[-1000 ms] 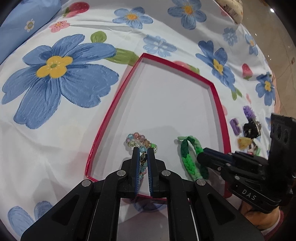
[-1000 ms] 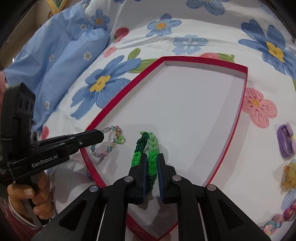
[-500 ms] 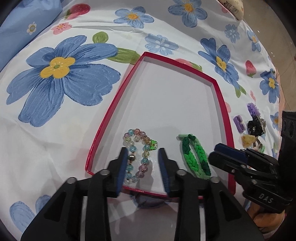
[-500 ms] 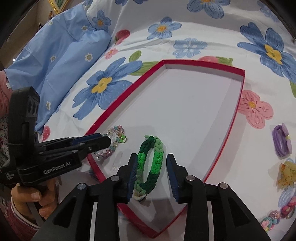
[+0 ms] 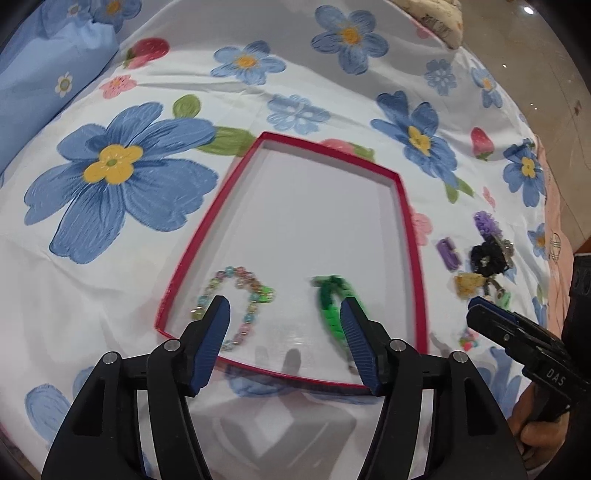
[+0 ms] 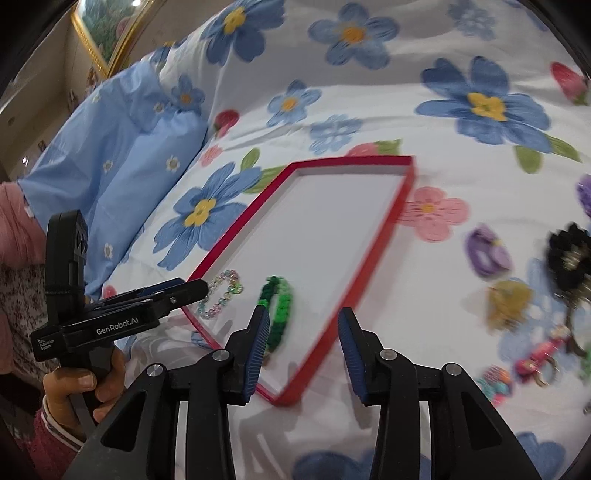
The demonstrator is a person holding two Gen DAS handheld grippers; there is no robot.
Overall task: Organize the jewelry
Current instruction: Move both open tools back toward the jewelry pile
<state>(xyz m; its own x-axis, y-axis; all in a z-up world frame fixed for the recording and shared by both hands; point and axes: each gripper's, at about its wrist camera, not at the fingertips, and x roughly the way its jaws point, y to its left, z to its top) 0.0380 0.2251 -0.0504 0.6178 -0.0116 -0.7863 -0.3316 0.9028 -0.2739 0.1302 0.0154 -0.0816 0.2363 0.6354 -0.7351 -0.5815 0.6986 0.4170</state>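
Both claws gape, jaws just been opening, nothing betw. them: left gripper (image 5: 284, 321) & right gripper (image 6: 302, 326), ribbed blue pads. Just past them, inside shallow red-rimmed tray (image 5: 410, 236) w/ smooth white floor, near its front edge: pastel bead bracelet (image 5: 236, 302), braided green bracelet (image 6: 279, 312). Beyond tray: floral cotton sheet (image 5: 110, 177).

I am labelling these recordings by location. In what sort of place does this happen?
Most likely a bedroom, on a bed. The red tray lies on a soft floral bedsheet, a blue pillow sits at one side, and a gold-framed picture hangs on the wall behind.
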